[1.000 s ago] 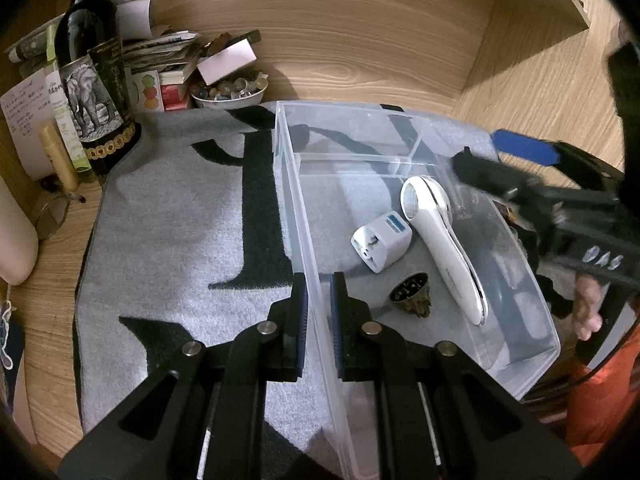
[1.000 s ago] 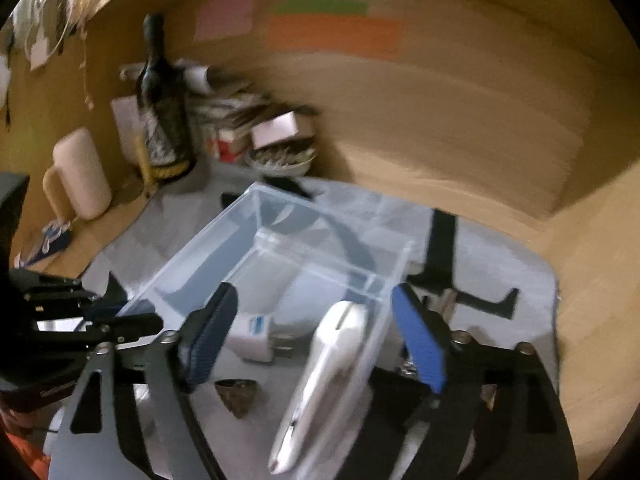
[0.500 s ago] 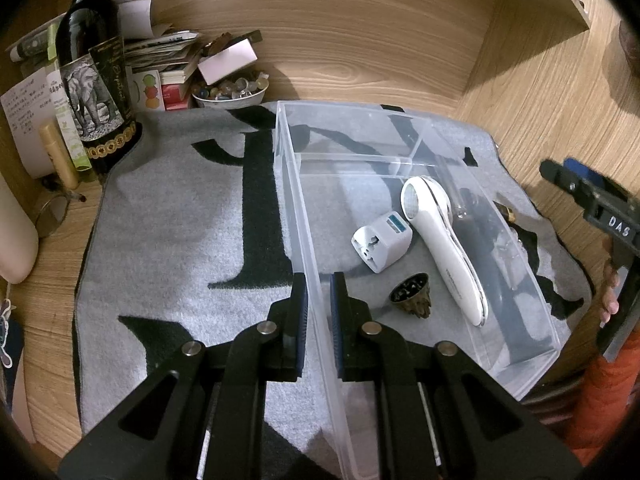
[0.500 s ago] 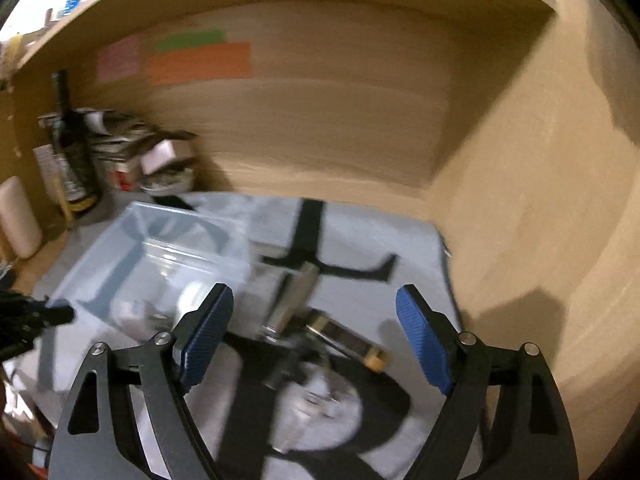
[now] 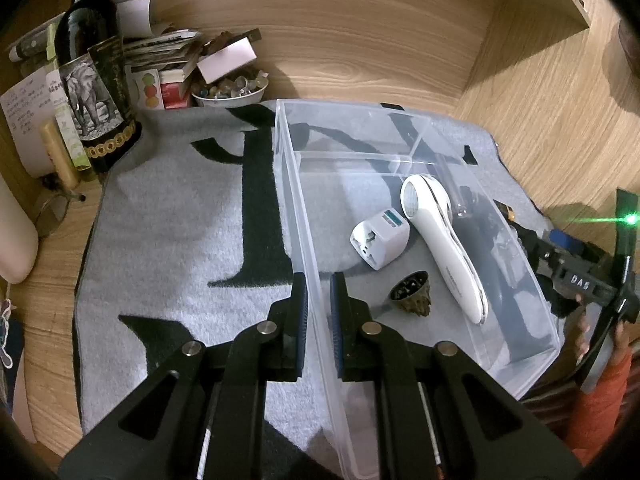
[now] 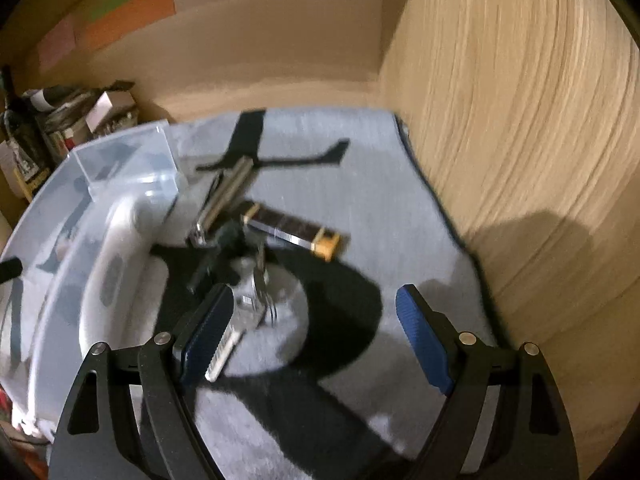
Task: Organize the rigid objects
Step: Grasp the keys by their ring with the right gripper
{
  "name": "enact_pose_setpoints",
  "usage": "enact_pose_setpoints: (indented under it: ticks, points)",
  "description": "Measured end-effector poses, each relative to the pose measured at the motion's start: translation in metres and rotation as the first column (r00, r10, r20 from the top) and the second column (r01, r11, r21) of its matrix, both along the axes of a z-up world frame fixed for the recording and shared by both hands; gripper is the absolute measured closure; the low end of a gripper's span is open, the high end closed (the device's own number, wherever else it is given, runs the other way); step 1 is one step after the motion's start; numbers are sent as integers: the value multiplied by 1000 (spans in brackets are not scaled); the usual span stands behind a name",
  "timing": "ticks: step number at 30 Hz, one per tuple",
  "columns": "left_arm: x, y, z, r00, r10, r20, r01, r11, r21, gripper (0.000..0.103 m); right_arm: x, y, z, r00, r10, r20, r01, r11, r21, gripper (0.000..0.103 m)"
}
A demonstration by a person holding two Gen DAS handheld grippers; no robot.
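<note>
Left gripper [image 5: 318, 312] clamped on the near stretch of the clear bin's [image 5: 536, 280] left wall, one pad inside and one outside, pinning the bin to the grey mat [image 5: 172, 240]. In the bin already: a white handheld device [image 5: 440, 240] along the right wall, a white plug adapter [image 5: 380, 238] beside it, a small dark bell-shaped piece [image 5: 412, 294] nearer the front edge. Right gripper [image 6: 314, 336] wide apart and empty, poised over the mat's right part, just outside the bin's right wall. Awaiting sorting there, close together: a bunch of keys [image 6: 256, 300] by the inner pad, a dark bar with gold ends [image 6: 292, 230] toward the mat's far edge, a metal bar [image 6: 224, 196] leaning toward the bin. Right-wrist view blurred, so exact contacts among these pieces not readable. For a clean pick, best to centre the open pads over one piece only, likely the keys, square to its long side, then press down into the mat before closing. Risk of snagging a neighbouring piece; hold on the bin wall worth keeping firm.
</note>
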State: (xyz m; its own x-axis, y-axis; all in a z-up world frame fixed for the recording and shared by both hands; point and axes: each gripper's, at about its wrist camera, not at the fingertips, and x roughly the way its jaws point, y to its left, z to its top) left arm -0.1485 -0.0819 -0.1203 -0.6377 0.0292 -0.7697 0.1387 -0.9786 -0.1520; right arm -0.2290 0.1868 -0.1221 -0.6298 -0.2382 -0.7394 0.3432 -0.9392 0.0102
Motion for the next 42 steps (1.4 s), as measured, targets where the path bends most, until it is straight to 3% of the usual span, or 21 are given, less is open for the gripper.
enact_pose_setpoints:
  ticks: [5, 8, 11, 14, 18, 22, 32, 36, 42]
  points:
    - [1, -1, 0, 1000, -1, -3, 1, 1000, 5, 93, 7, -6, -8, 999, 43, 30, -42, 999, -8, 22]
    - [1, -1, 0, 1000, -1, -5, 1, 1000, 8, 93, 11, -16, -7, 997, 68, 20, -68, 998, -5, 43]
    - [2, -1, 0, 1000, -2, -7, 2, 1000, 8, 92, 9, -25, -11, 994, 99, 37, -99, 995, -9, 54]
    - [2, -1, 0, 1000, -4, -9, 4, 1000, 12, 92, 7, -35, -21, 991, 119, 68, -120, 993, 8, 61]
    - [2, -1, 0, 1000, -8, -13, 8, 1000, 18, 92, 4, -39, -25, 992, 116, 55, -117, 993, 26, 62]
    - [3, -2, -1, 1000, -13, -22, 14, 1000, 19, 92, 4, -42, -27, 993, 111, 32, -112, 993, 44, 77]
    - [4, -3, -1, 999, -24, -23, 24, 1000, 14, 92, 6, -31, -17, 996, 89, 8, -89, 996, 32, 77]
    - [4, -2, -1, 999, -23, -23, 23, 1000, 14, 92, 9, -23, -4, 997, 80, -12, -80, 997, -16, 77]
    - [4, -4, -1, 999, -25, -23, 25, 1000, 17, 92, 17, -24, 27, 992, 75, -105, -80, 996, -43, 77]
